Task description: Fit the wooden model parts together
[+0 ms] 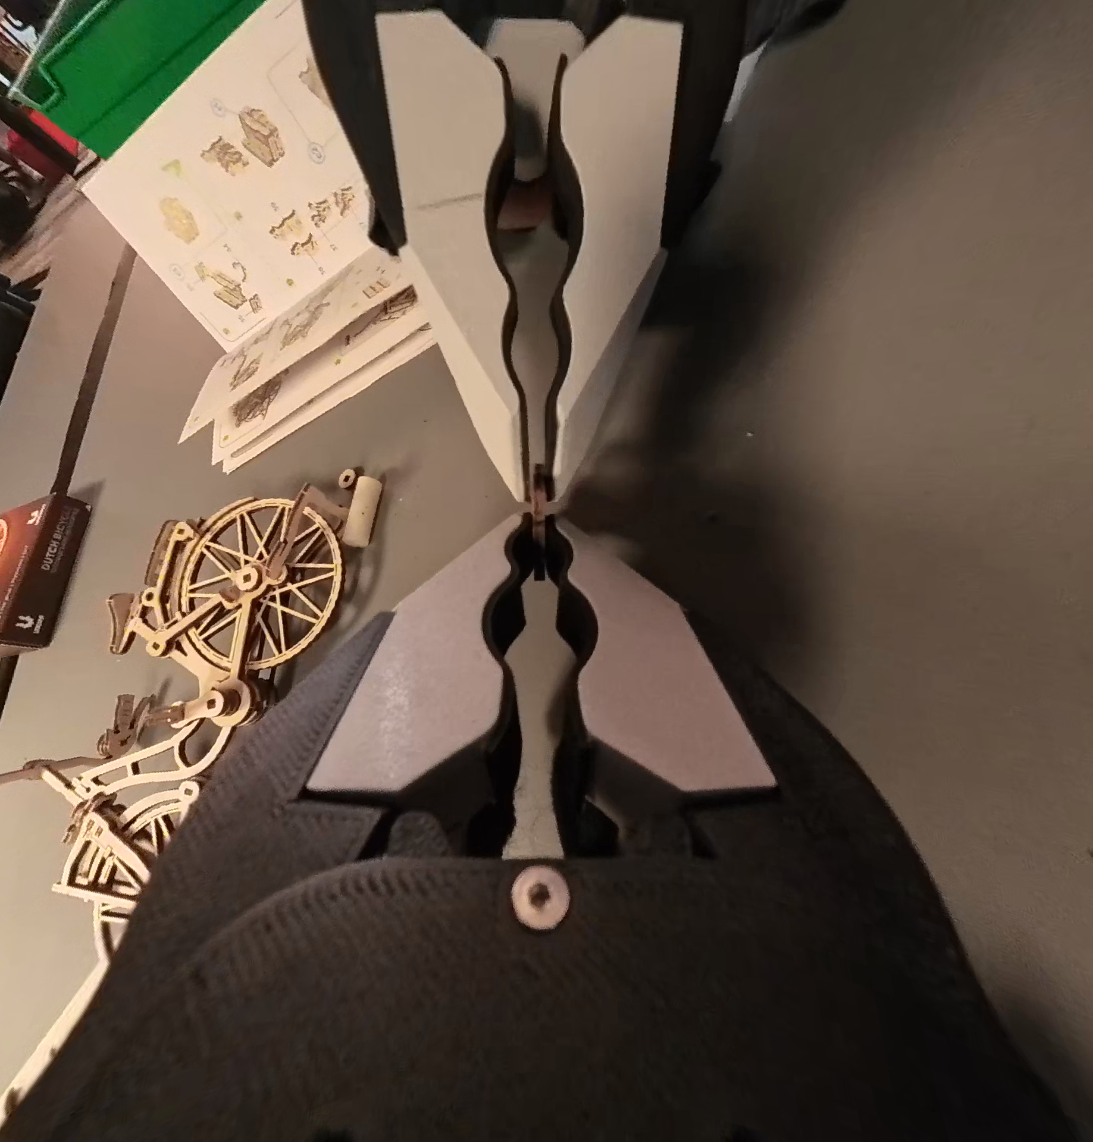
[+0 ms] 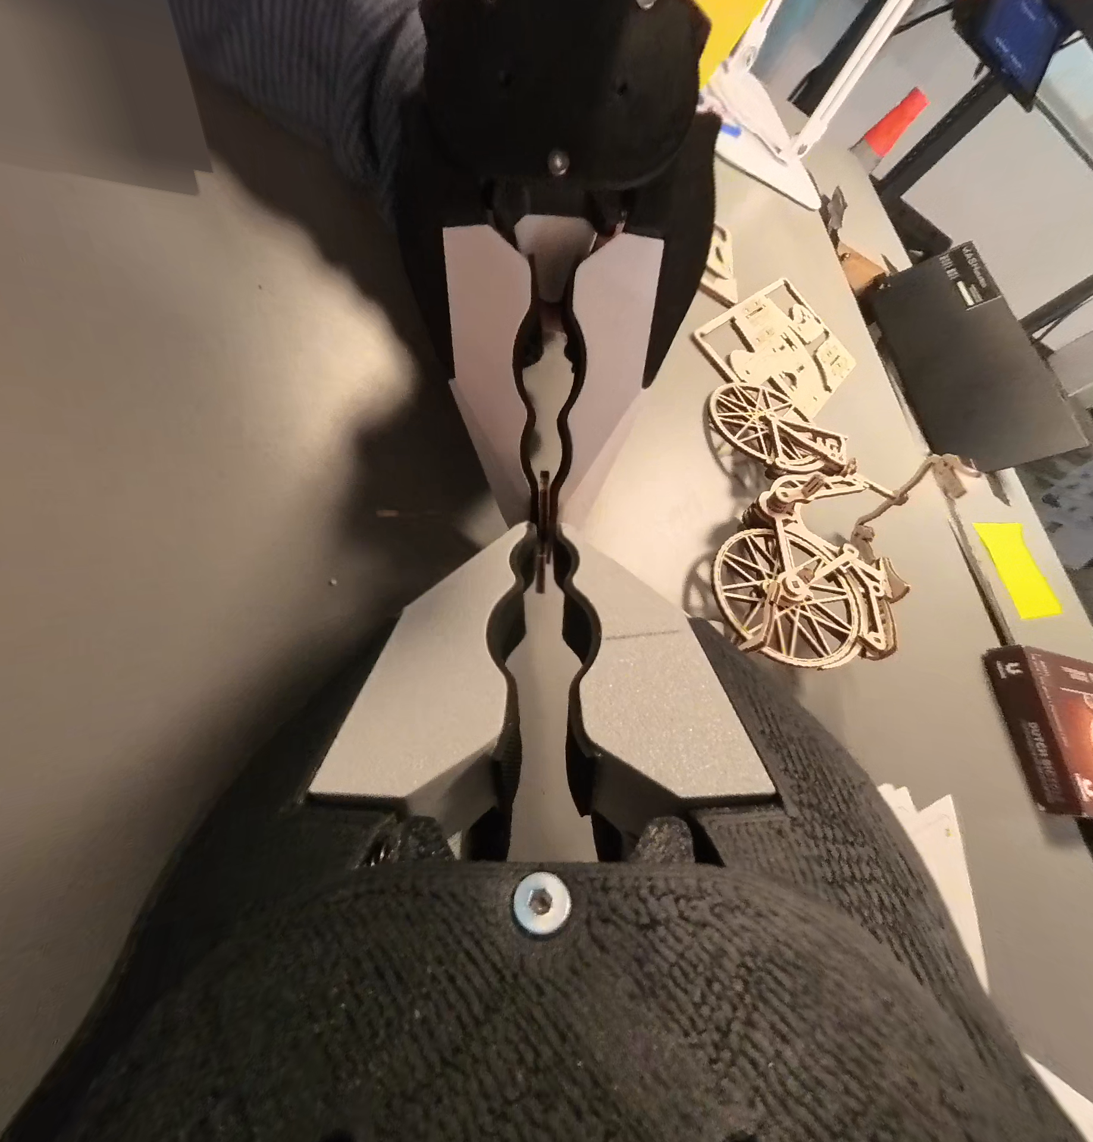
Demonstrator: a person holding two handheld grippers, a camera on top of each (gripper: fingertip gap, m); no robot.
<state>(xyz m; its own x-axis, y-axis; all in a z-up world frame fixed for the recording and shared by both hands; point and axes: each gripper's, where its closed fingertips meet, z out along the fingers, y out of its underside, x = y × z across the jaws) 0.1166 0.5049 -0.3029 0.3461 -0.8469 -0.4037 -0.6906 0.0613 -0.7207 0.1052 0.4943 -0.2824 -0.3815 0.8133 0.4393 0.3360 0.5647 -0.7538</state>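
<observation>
My left gripper [image 1: 537, 532] and my right gripper [image 2: 542, 539] meet tip to tip above the grey table [image 1: 871, 432]. Each is shut on a small thin dark wooden part. In the left wrist view the parts [image 1: 540, 502] touch between the two sets of tips, with the right gripper [image 1: 539, 485] coming from the top. In the right wrist view the left gripper [image 2: 544, 503] comes from the top and the thin parts [image 2: 544, 494] overlap edge-on. A partly built wooden bicycle model [image 1: 234, 605] lies on its side to the left; it also shows in the right wrist view [image 2: 797, 556].
Printed instruction sheets [image 1: 272, 247] and a green bin [image 1: 129, 68] lie beyond the bicycle. A brown box [image 1: 24, 575] [image 2: 1063, 735], a small white cylinder [image 1: 366, 510], a wooden parts sheet [image 2: 778, 352], a black box [image 2: 964, 371] and a yellow note [image 2: 1016, 568] are on the table. My two grippers' fingertips are within a few centimetres of each other. The small white cylinder [image 1: 366, 510] lies around 8 centimeters away from my left fingertips.
</observation>
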